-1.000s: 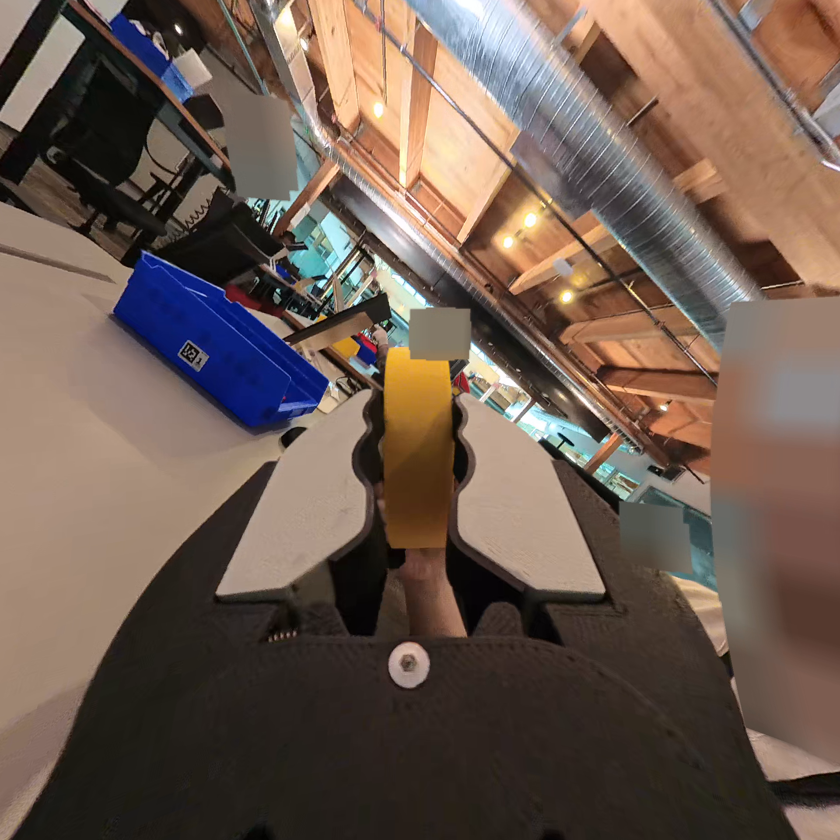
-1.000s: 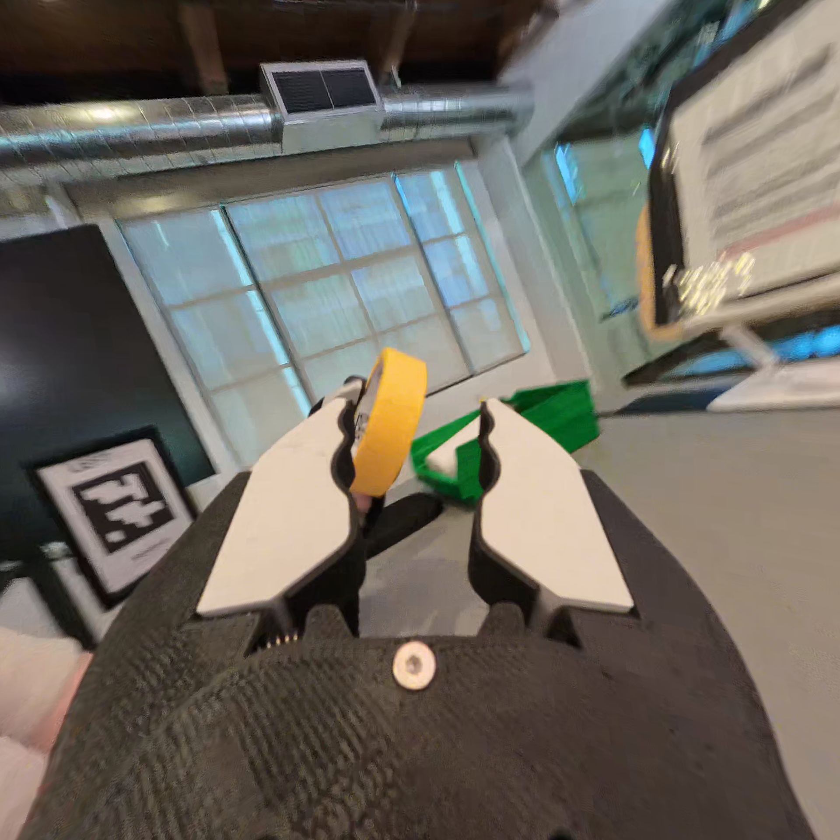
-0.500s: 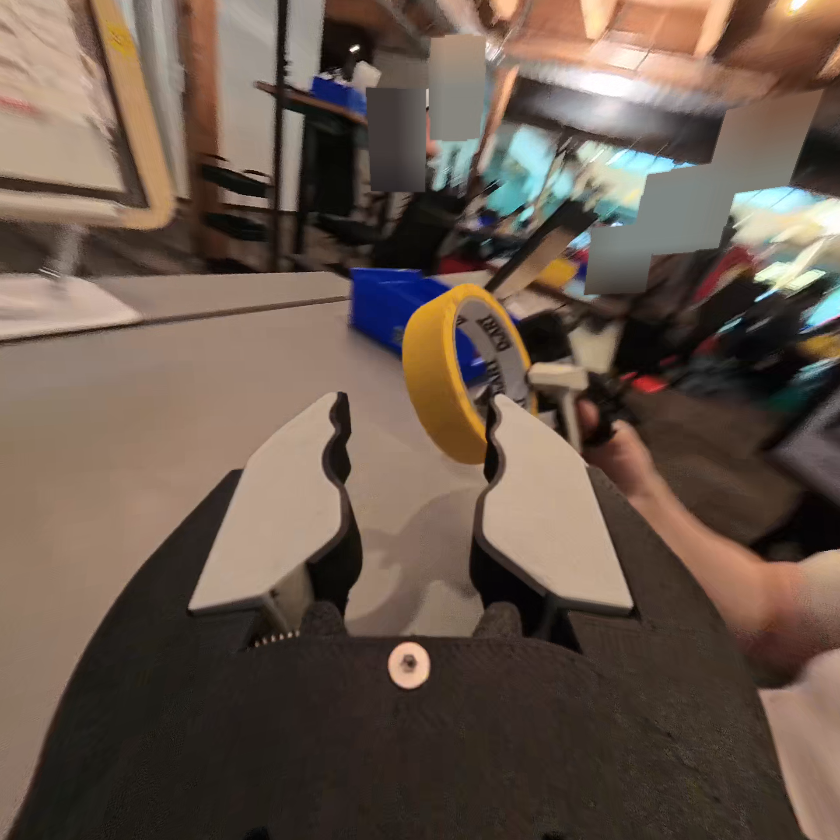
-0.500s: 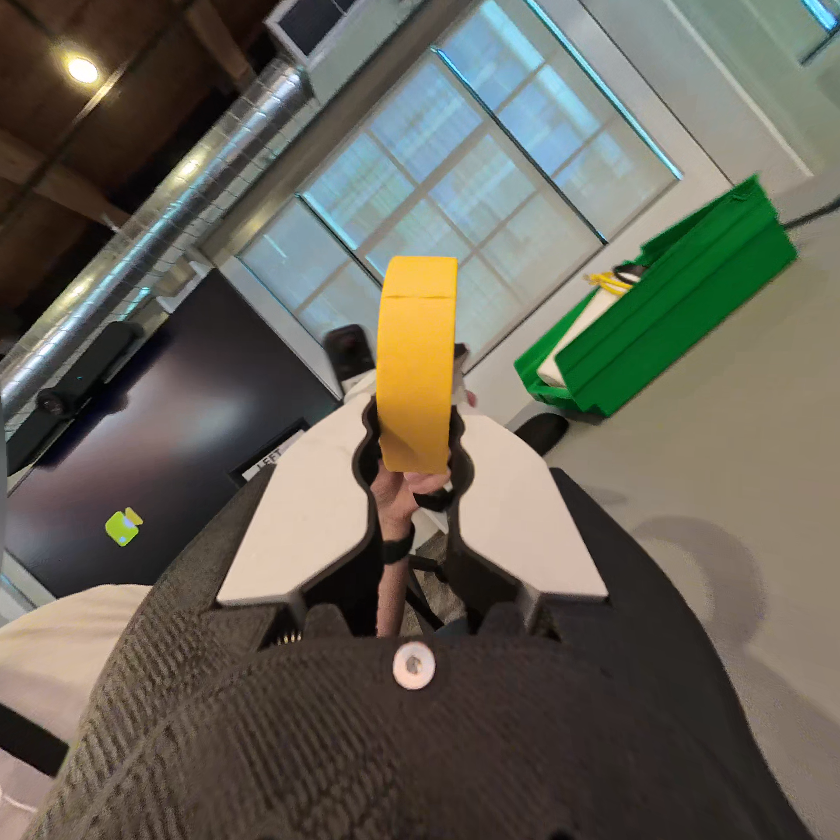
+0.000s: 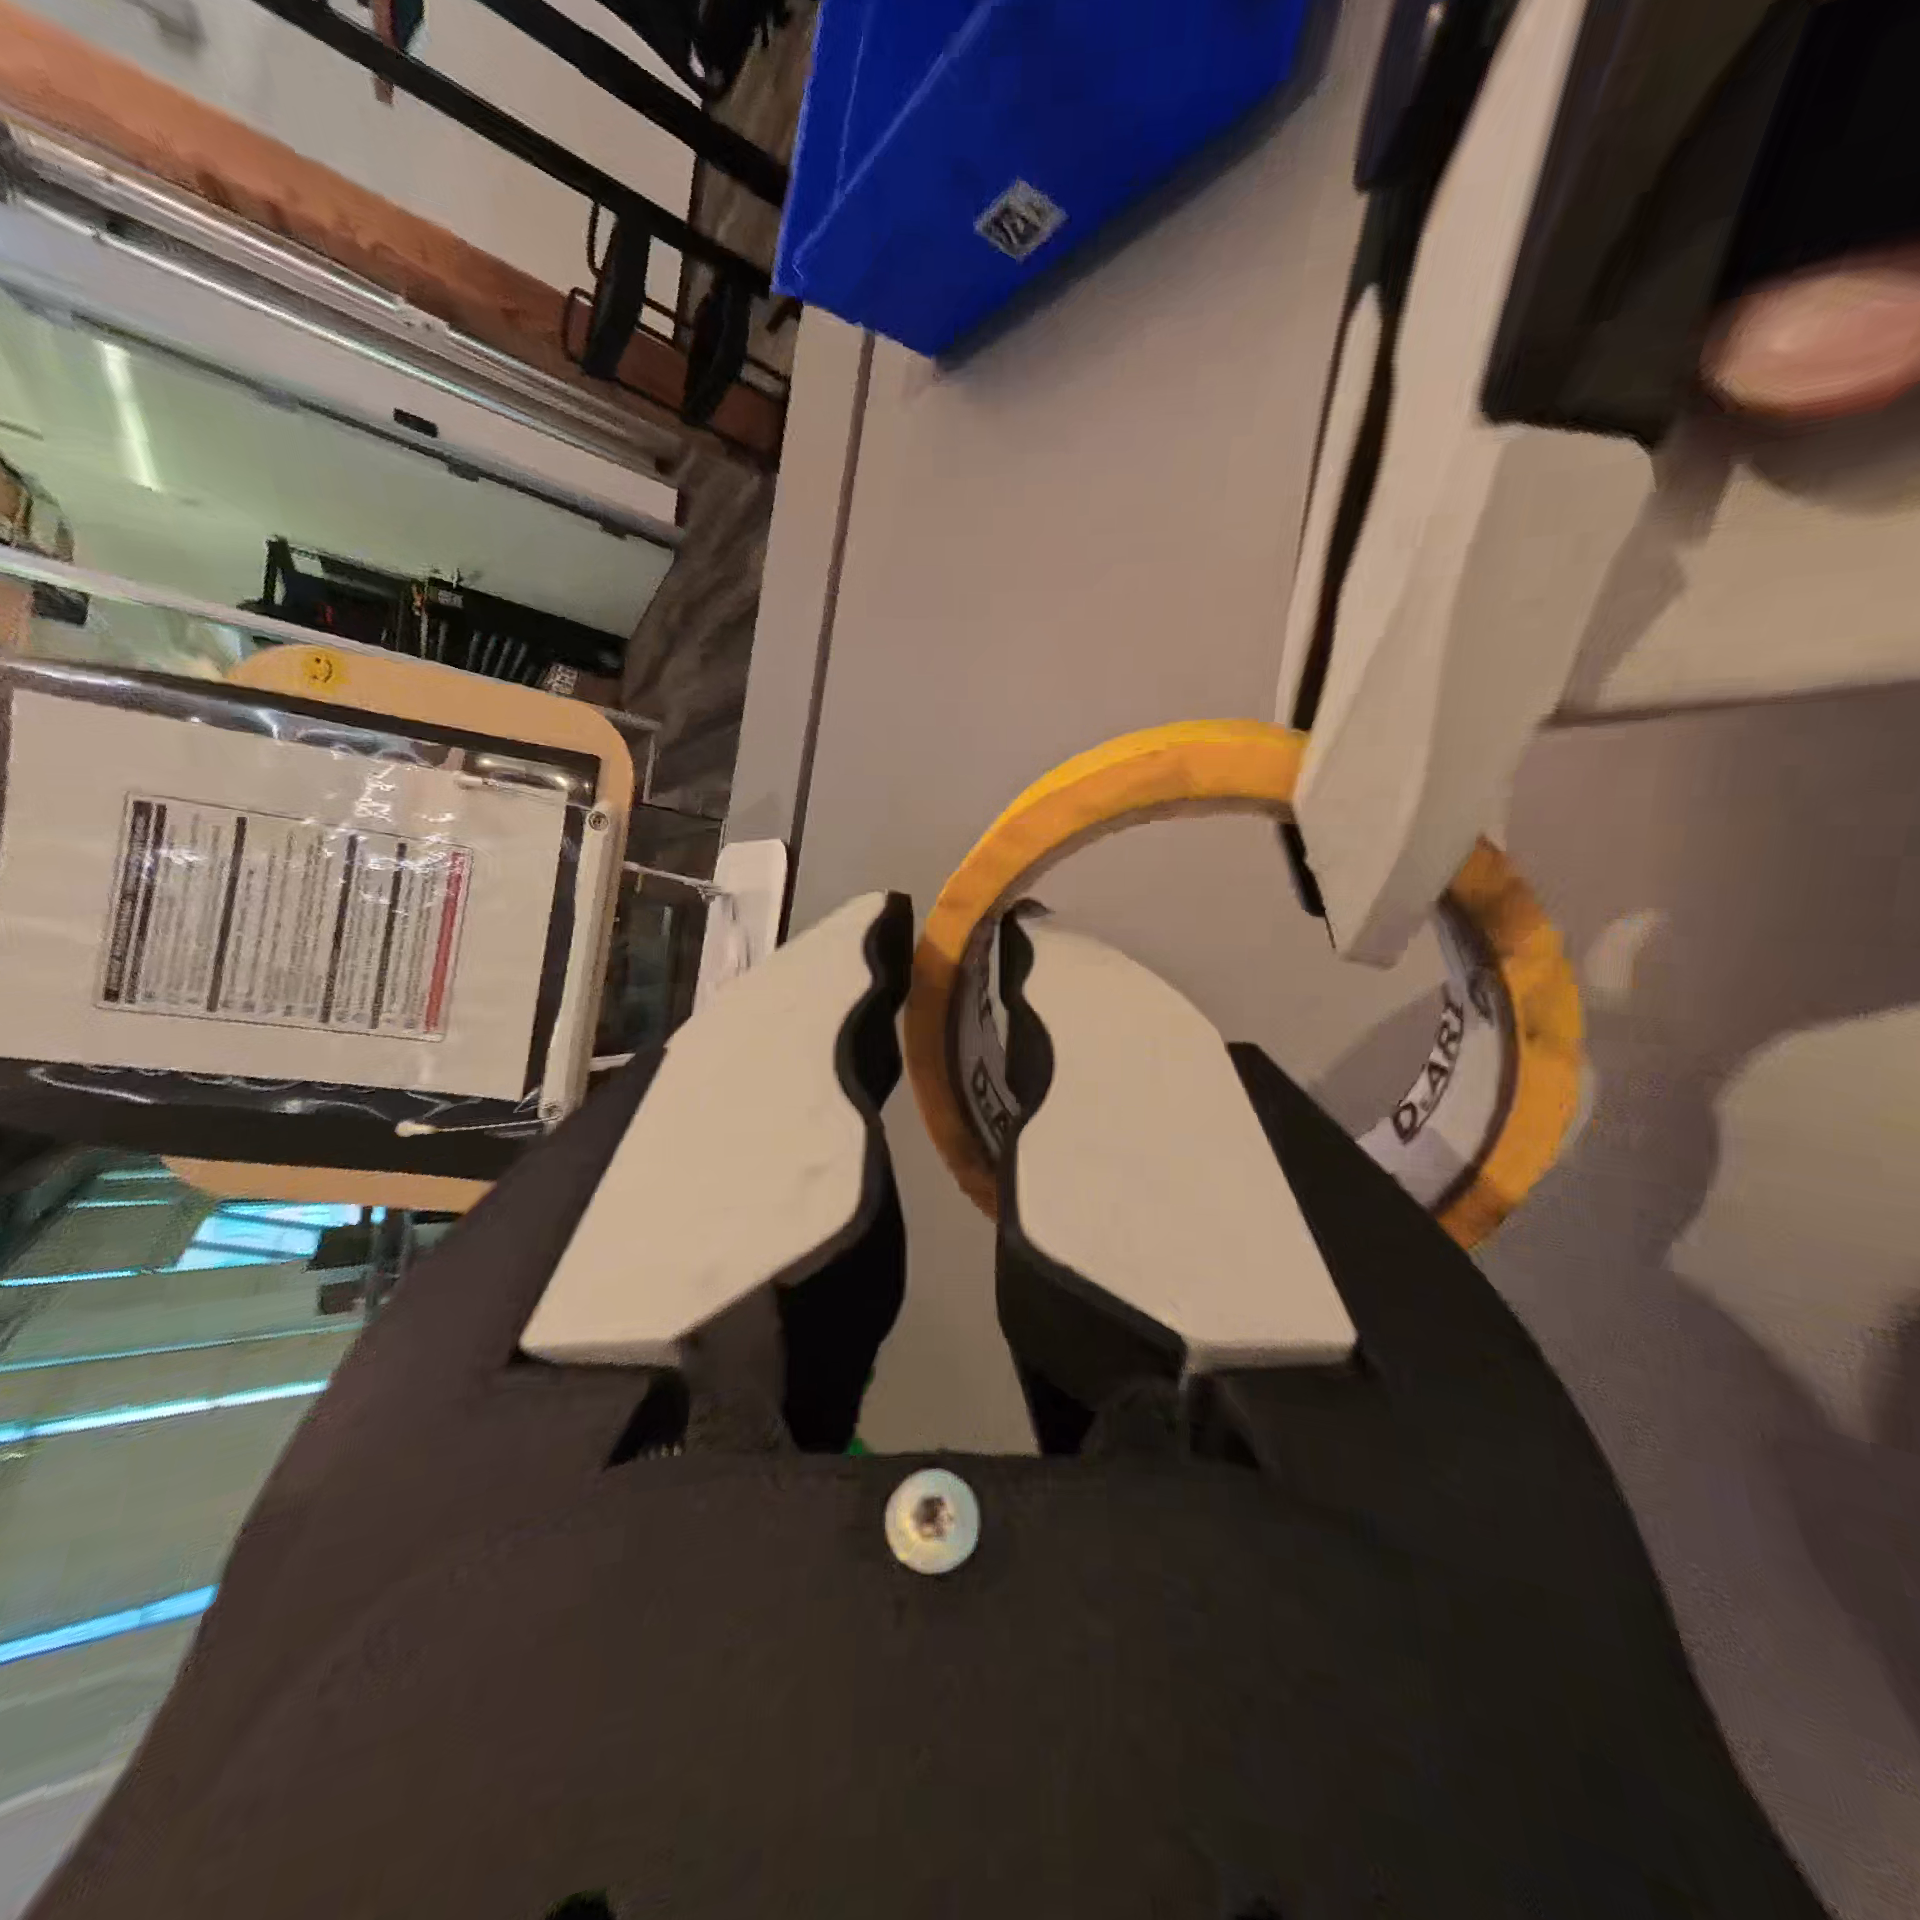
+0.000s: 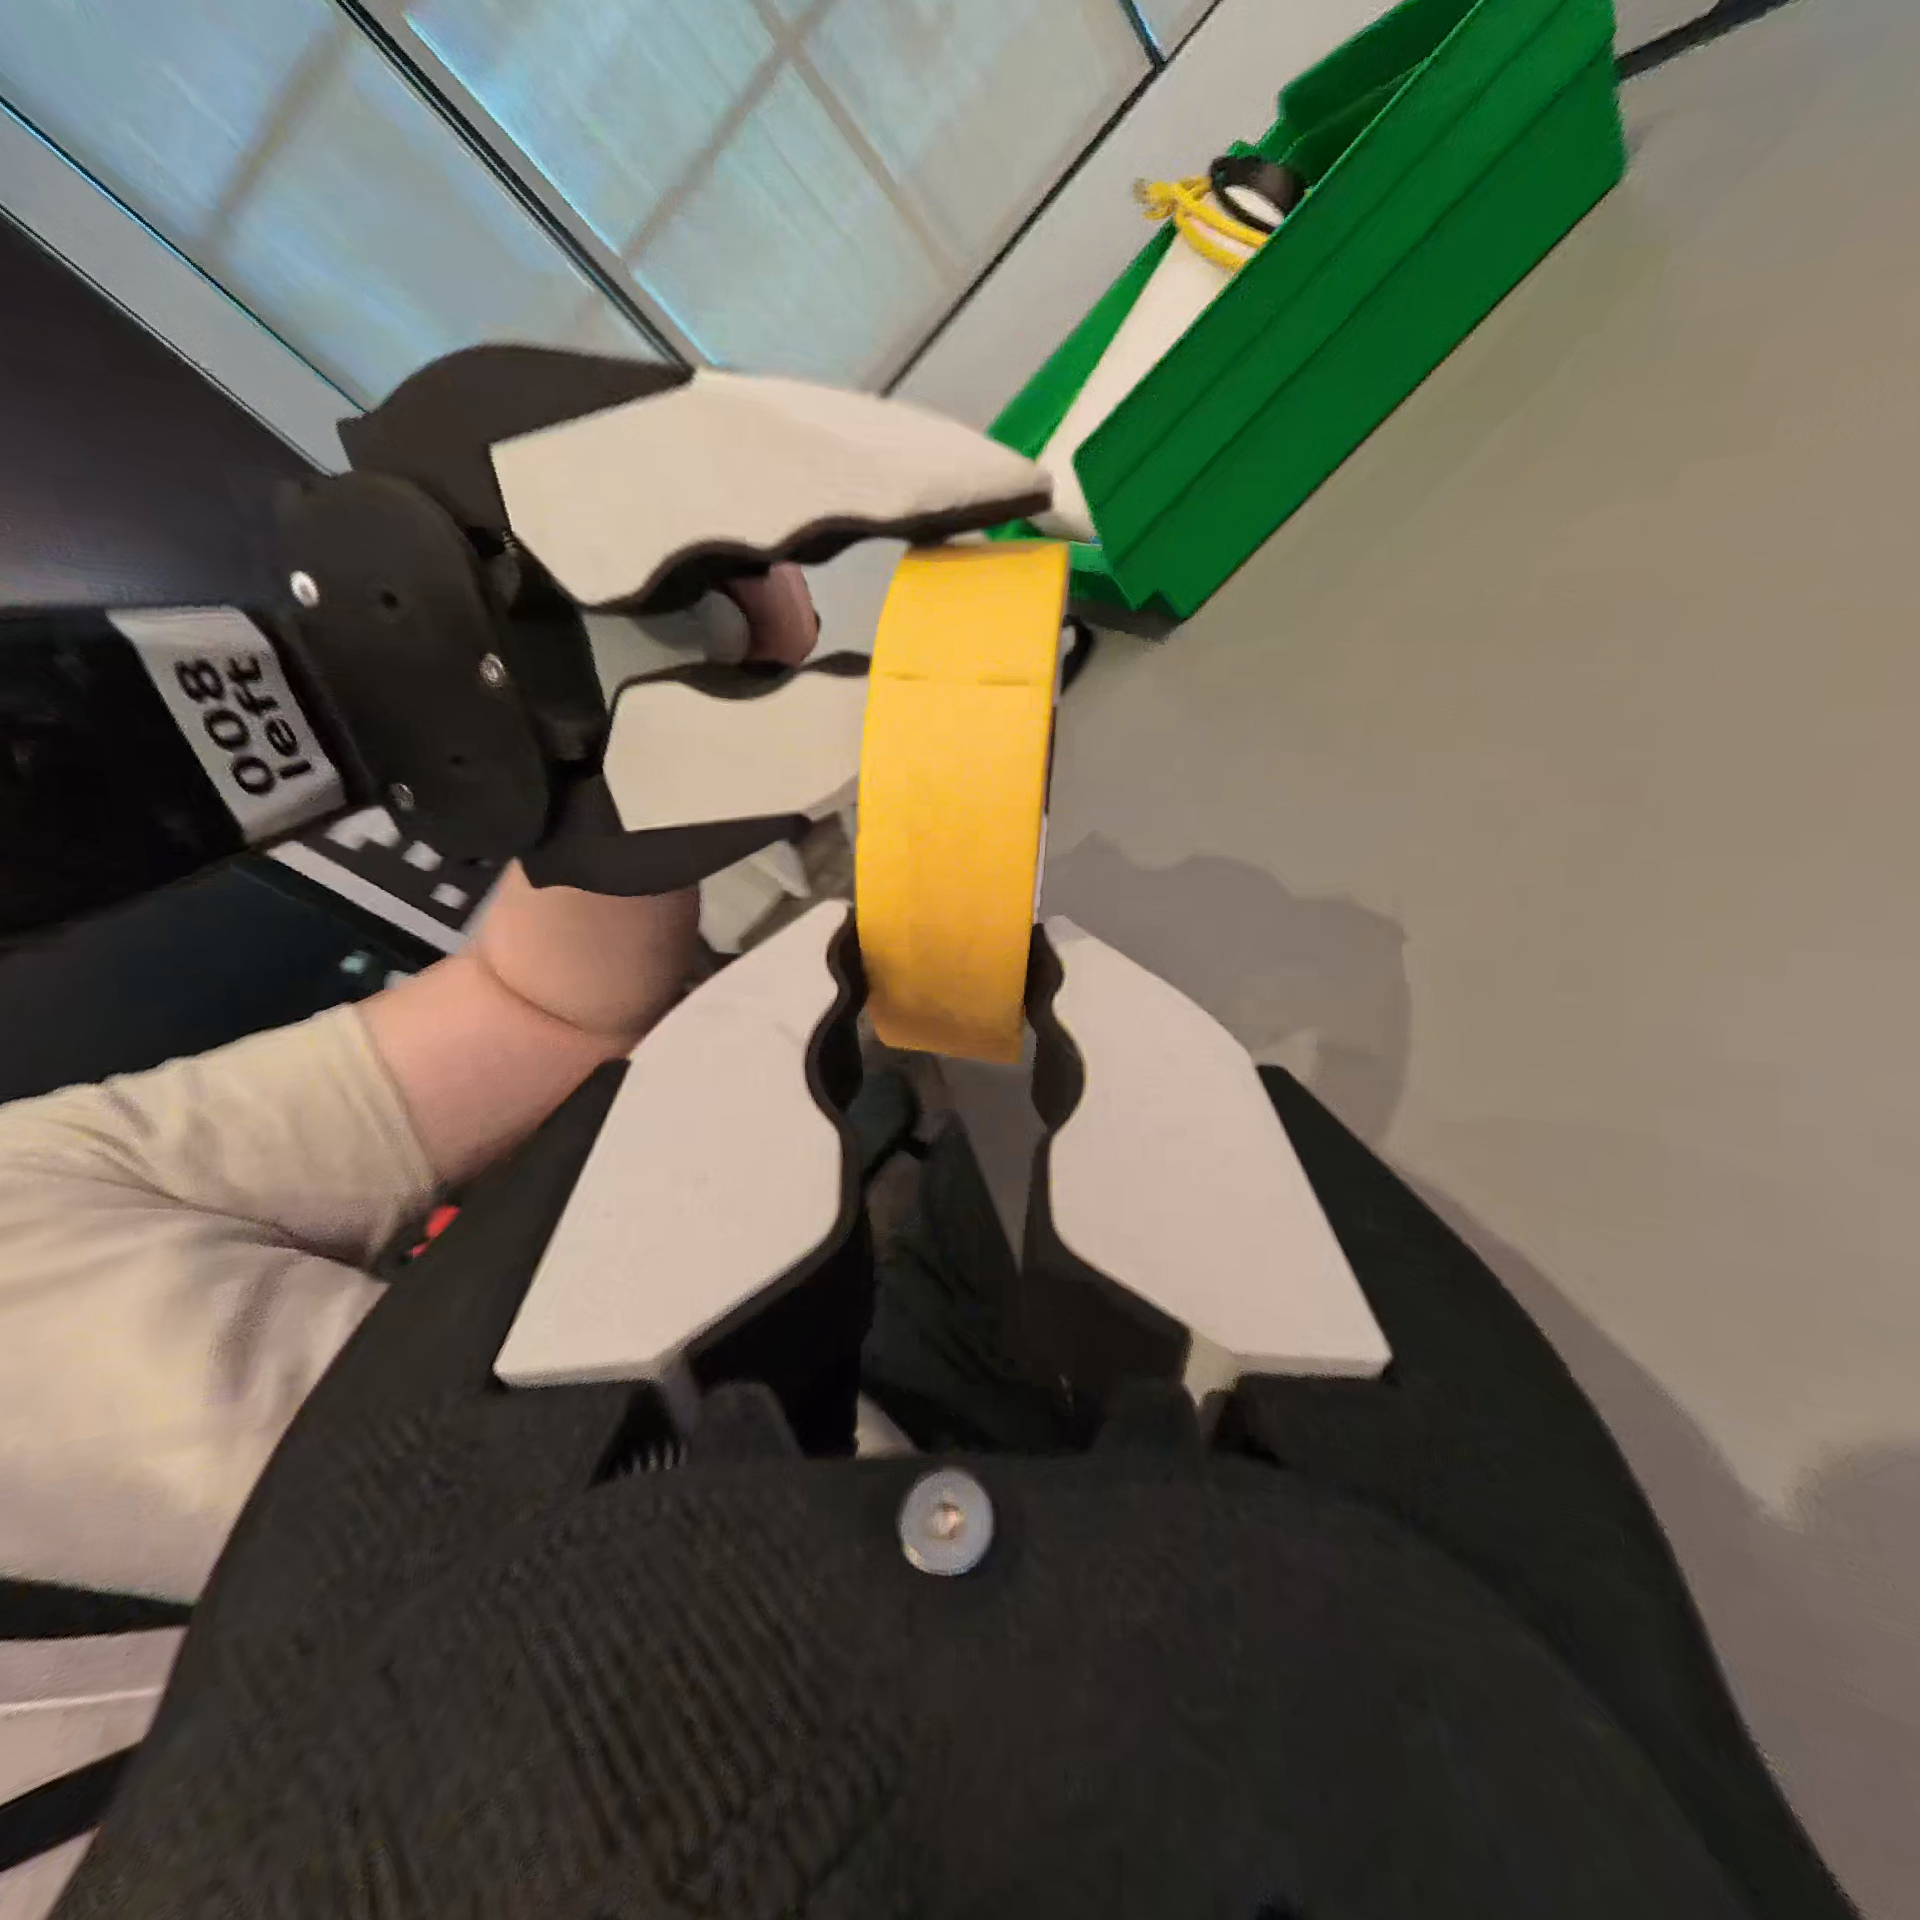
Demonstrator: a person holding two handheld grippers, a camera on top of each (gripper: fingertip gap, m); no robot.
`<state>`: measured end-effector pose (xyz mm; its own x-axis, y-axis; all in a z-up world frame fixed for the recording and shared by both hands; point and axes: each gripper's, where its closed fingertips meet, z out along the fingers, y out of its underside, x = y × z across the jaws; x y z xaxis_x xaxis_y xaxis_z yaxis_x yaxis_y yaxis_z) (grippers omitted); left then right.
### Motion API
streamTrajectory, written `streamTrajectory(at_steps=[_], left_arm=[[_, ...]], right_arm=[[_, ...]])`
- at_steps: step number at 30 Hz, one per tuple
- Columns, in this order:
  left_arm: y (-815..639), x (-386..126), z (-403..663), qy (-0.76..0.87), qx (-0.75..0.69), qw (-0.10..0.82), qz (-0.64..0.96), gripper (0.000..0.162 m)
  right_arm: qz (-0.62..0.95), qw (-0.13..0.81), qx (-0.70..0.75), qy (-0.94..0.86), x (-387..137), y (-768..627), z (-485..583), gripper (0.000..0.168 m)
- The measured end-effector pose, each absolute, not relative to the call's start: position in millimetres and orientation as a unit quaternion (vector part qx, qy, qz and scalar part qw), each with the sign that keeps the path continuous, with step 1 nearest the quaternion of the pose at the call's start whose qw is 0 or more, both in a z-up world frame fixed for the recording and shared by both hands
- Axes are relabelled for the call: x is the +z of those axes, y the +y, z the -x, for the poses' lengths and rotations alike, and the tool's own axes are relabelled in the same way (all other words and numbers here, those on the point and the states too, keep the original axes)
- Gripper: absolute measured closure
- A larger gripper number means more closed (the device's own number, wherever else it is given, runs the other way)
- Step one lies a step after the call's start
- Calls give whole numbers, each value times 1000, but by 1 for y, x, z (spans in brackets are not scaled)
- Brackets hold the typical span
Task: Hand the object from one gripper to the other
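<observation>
Yellow tape roll | right hand-held gripper still pinches it | left hand-held gripper now pinches its side too, no longer spread wide

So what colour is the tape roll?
Yellow tape roll with a white inner core; best in the right wrist view.

The left gripper, which stood off to one side of the yellow tape roll 0.5 s ago, has swung in and now straddles the roll's band, 1 finger inside the ring and 1 outside, opposite the right gripper
</observation>
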<state>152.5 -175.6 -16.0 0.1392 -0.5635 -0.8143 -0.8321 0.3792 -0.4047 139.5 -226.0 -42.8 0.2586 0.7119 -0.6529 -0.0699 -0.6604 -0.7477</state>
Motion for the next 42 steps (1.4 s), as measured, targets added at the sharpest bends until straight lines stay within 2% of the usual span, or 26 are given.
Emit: streamTrajectory(at_steps=[1, 3, 5, 7, 11, 14, 21, 26, 28, 30, 32, 34, 36, 42], left_arm=[[-176, -15, -155, 634, 110, 528, 554, 147], [-176, -12, -155, 613, 63, 530, 582, 150], [-178, 0, -153, 561, -20, 555, 614, 153], [-180, 13, -148, 495, -131, 558, 652, 153], [-192, 47, -137, 321, -423, 520, 669, 153], [-196, 58, -129, 215, -582, 461, 635, 153], [-196, 46, -129, 92, -660, 453, 592, 153], [-207, 40, -146, 94, -678, 449, 574, 153], [-215, 38, -148, 113, -698, 428, 563, 151], [-221, 32, -142, 147, -693, 423, 564, 126], [-217, 20, -125, 190, -630, 472, 588, 114], [-219, 19, -104, 253, -558, 524, 592, 112], [-235, 29, -92, 325, -532, 526, 578, 117], [-314, 47, -117, 545, -545, 382, 510, 110]], right_arm=[[715, 364, 550, -232, -40, -226, -143, 138], [691, 412, 542, -243, -24, -227, -153, 137], [642, 464, 557, -251, 1, -235, -165, 123], [600, 529, 543, -255, 18, -239, -182, 107], [504, 669, 478, -265, 33, -251, -204, 101], [447, 731, 420, -297, 35, -270, -193, 99], [428, 823, 168, -334, 48, -267, -148, 98], [442, 829, 127, -318, 55, -254, -133, 131], [430, 828, 145, -329, 59, -258, -137, 133], [433, 817, 142, -352, 61, -258, -144, 135], [421, 797, 102, -422, 58, -259, -150, 138], [408, 755, 94, -504, 50, -267, -156, 139], [410, 700, 134, -569, 44, -278, -162, 139], [397, 501, 317, -700, 40, -331, -175, 139]])
